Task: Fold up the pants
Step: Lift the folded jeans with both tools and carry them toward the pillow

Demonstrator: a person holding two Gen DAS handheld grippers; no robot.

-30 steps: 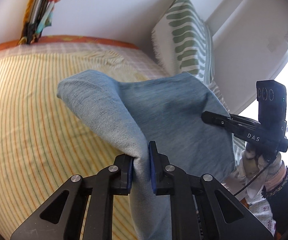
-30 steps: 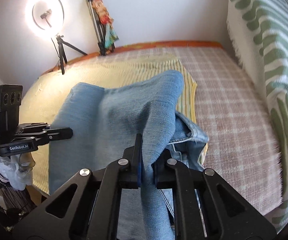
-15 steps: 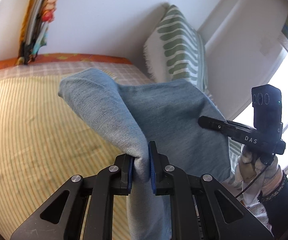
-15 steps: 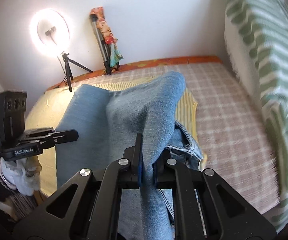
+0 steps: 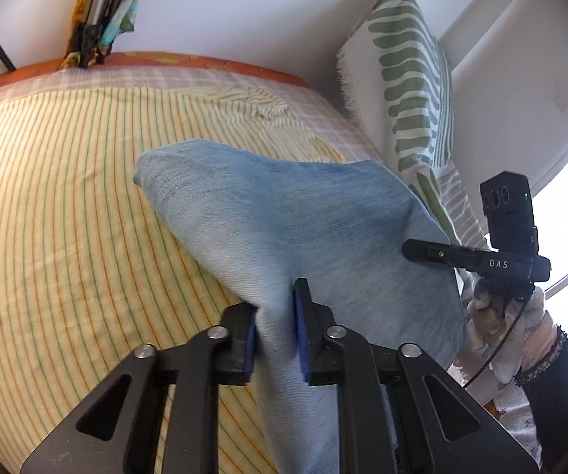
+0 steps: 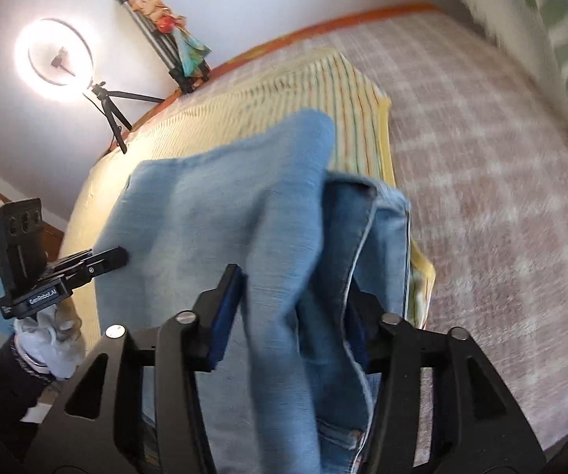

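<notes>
The pants are light blue jeans [image 5: 307,237], draped over the bed's near edge. My left gripper [image 5: 275,335] stands open a little, with a fold of denim loose between its blue pads. My right gripper [image 6: 291,316] is open wide, with the denim [image 6: 220,217] and the darker waistband [image 6: 366,237] hanging between its fingers. Each gripper also shows in the other's view, the right one [image 5: 433,253] at the jeans' right edge, the left one [image 6: 106,260] at their left edge.
A yellow striped sheet [image 5: 66,217] covers the bed, over a pink checked cover [image 6: 481,197]. A green-patterned pillow [image 5: 410,79] leans on the wall at the right. A ring light [image 6: 53,53] on a tripod and a second tripod [image 6: 165,47] stand behind the bed.
Both grippers have opened and let go of the denim they held. The jeans have come down towards the bed. The right wrist view is blurred by motion.
</notes>
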